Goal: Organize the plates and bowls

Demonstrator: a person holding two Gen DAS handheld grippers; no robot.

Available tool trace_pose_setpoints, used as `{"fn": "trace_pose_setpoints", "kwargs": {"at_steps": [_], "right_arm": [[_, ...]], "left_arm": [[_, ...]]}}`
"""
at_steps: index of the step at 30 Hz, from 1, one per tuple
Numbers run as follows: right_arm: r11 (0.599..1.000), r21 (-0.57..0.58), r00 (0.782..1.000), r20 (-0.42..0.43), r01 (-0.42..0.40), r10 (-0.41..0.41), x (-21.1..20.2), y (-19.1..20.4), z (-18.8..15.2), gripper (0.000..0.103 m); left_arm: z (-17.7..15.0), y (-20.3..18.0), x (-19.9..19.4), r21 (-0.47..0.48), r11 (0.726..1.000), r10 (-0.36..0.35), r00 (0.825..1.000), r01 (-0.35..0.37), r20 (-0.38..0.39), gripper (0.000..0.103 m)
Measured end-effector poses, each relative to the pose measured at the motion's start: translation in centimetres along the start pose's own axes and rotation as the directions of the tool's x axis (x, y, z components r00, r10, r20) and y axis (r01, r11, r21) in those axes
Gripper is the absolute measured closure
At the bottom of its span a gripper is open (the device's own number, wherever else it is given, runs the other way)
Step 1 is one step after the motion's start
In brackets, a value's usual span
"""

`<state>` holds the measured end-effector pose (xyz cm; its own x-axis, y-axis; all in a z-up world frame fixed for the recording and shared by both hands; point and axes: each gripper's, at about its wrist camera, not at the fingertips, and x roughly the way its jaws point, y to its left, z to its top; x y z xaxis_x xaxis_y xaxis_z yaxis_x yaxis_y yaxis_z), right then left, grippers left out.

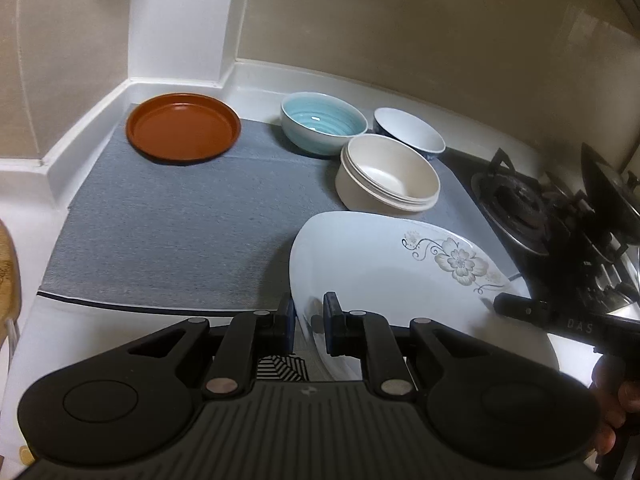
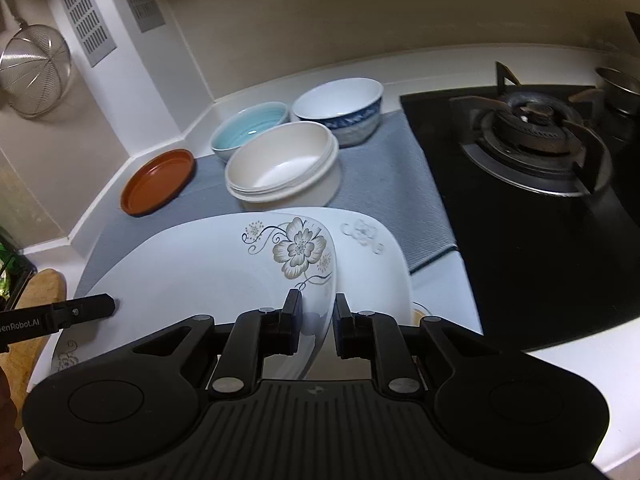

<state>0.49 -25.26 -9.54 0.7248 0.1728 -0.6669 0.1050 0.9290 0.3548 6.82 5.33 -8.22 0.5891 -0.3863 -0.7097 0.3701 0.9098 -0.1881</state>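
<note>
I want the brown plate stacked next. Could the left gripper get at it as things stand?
Probably not yet: the left gripper is shut on the rim of the floral plate. The grey mat toward the brown plate lies bare, so the path looks free afterwards.

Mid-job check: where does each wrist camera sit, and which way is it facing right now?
Left wrist view: on the left gripper, angled down across the grey mat toward the wall corner and brown round plate; its jaws pinch the white flowered plate, and fingers show at lower right.
Right wrist view: on the right gripper, angled down toward the black gas hob; its jaws pinch the same plate's opposite rim, above a second flowered plate.
Shared: held plate, brown plate, three bowls, each other's gripper.
</note>
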Motion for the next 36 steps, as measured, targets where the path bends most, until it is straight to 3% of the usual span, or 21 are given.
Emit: {"fn": "trace_pose_setpoints", "kwargs": {"at_steps": [22,36], "right_arm": [[1.0,0.021,1.0,-0.024,0.0,0.001,0.2,-1.8,-0.9,0.085],[0.994,-0.096,0.998,-0.026,0.052,-0.055,0.4,-0.1,-0.7,0.08]], "left_arm": [[0.1,-0.7,1.8,0.037,0.999,0.006,0.999,-0.004,-0.048,0.088],[0.7,-1.3,2.3,0.047,0.998,0.048,0.996,-0.044,-0.077,0.087]]}}
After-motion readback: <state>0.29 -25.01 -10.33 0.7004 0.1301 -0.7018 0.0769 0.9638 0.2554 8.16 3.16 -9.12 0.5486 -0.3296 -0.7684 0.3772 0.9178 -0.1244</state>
